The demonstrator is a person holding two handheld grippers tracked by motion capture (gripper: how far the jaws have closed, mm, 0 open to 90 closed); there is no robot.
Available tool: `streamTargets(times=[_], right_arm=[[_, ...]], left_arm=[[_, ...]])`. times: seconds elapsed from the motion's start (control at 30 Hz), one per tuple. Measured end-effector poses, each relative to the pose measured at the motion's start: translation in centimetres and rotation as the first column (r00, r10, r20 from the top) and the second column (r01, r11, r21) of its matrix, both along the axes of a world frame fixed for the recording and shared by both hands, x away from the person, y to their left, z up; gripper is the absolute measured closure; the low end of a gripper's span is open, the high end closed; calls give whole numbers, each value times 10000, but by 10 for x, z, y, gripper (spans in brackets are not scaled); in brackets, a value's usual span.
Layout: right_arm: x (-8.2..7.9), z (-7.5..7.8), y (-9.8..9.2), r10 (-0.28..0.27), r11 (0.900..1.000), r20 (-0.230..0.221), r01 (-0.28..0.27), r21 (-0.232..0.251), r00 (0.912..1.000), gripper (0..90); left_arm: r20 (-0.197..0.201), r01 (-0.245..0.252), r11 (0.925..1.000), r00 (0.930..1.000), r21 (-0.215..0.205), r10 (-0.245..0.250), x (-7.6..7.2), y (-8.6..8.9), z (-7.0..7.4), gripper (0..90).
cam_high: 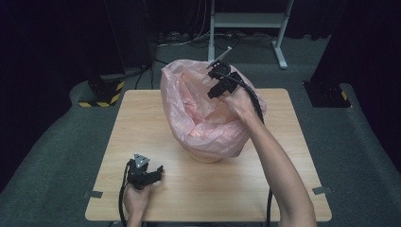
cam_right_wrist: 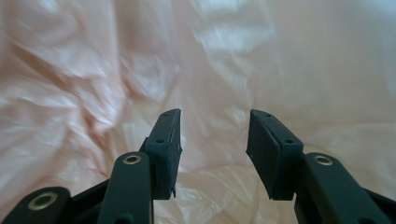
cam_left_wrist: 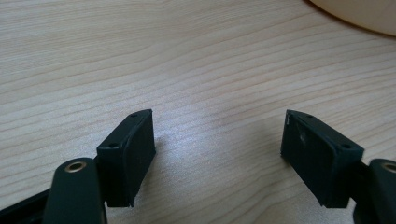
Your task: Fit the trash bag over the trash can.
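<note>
Pink bag [cam_high: 203, 120] lines a bin [cam_high: 204, 156] mid-table [cam_high: 283, 156], bare wood all round. Right gripper [cam_high: 213, 90] hovers over its mouth, jaws spread; left gripper [cam_high: 150, 174] rests near the front edge, jaws wide.

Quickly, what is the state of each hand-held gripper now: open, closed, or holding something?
Left hand-held gripper: open, holding nothing, low over the wooden table.
Right hand-held gripper: open, holding nothing, jaws inside the pink plastic bag.

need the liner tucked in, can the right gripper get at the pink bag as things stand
Probably yes. The right gripper is at the pink bag, its jaws open with plastic right ahead of them and nothing between. The left gripper sits apart on the table.
</note>
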State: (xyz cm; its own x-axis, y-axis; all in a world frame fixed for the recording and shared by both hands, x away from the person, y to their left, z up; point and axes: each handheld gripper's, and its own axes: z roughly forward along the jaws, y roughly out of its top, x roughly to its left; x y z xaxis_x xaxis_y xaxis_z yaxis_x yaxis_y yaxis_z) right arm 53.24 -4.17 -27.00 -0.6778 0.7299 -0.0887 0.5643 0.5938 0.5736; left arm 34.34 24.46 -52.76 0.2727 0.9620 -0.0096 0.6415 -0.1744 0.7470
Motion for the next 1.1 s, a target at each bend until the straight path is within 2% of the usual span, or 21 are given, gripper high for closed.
streamTargets(times=[0.1, 0.2, 0.47, 0.67, 1.0, 1.1], right_arm=[[-5, 13, -2, 77, 9996, 429, -89, 269, 9991, 546], [-6, 23, -7, -89, 9983, 759, 45, 578, 9971, 547], [1, 25, -26, -551, 9966, 819, 498, 655, 9951, 547], [7, 18, -40, -775, 9948, 629, 729, 718, 9950, 547], [14, -1, -44, -538, 9982, -161, 542, 256, 9984, 543], [12, -3, -46, -478, 9985, -189, 483, 261, 9987, 541]], left_arm=[[0, -2, 10000, 10000, 4, 2, 0, 0, 0, 259], [0, 0, 10000, 10000, 7, 0, 0, 0, 0, 259], [-1, 0, 10000, 10000, 4, 0, 0, 0, 0, 259], [0, -3, 10000, 10000, 4, 3, 0, 0, 0, 259], [-3, 0, 10000, 10000, -15, 0, 0, 0, 0, 259], [-1, 7, 10000, 10000, -12, -7, 0, 0, 0, 259]])
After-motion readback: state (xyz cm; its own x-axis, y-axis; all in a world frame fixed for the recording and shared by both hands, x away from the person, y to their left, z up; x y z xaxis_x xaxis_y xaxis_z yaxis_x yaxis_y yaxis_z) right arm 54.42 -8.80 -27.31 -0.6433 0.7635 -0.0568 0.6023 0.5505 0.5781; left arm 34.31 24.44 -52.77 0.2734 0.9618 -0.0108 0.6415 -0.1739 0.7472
